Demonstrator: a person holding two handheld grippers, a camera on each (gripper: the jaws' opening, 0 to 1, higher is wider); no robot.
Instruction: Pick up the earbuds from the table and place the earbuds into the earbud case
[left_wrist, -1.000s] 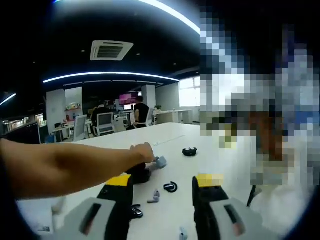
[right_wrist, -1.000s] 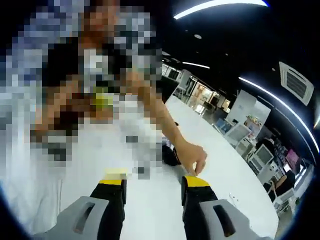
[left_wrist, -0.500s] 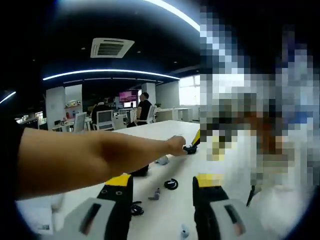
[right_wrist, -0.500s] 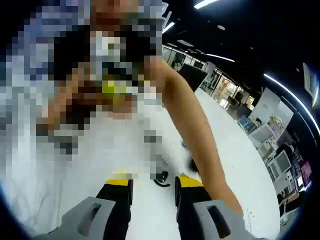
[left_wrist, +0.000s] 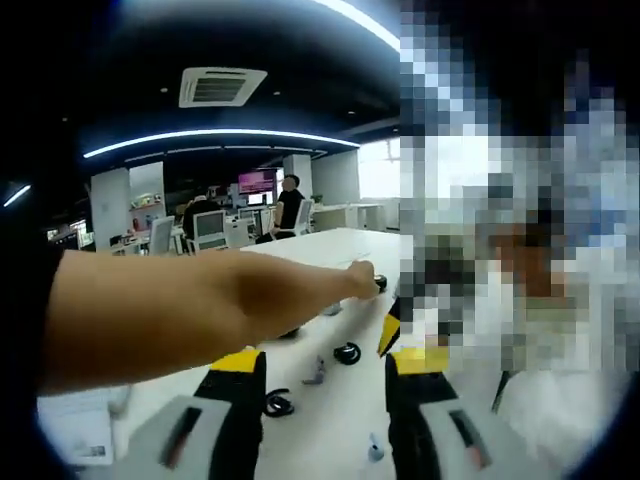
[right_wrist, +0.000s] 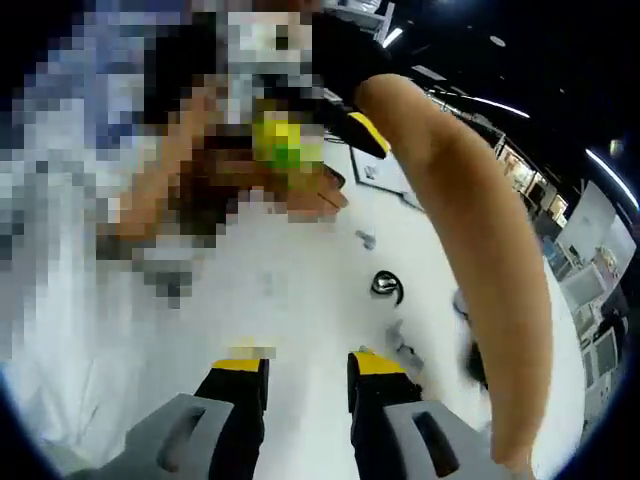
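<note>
My left gripper (left_wrist: 330, 365) hangs open over the white table (left_wrist: 330, 430), holding nothing. Beyond its jaws lie two black ring-shaped earbuds (left_wrist: 347, 352) (left_wrist: 277, 405) and a small grey piece (left_wrist: 315, 375). A person's bare arm (left_wrist: 200, 310) stretches across the table, its fingertips at a small dark object (left_wrist: 381, 284) that may be the case. My right gripper (right_wrist: 303, 365) is open with a narrower gap and nothing in it. Ahead of it lie a black earbud (right_wrist: 385, 285) and small grey pieces (right_wrist: 400, 350). The same arm (right_wrist: 480, 260) crosses on the right.
A black and yellow jaw tip (left_wrist: 388, 325) pokes in near the left gripper; a similar one (right_wrist: 355, 130) shows at the top of the right gripper view. A small bluish bit (left_wrist: 372, 450) lies close in. Office desks and chairs (left_wrist: 210, 230) stand far behind.
The arm has stretched further across the table, from the near pieces to the dark object. The right gripper view has tipped down toward the tabletop, and its jaws stand slightly closer together.
</note>
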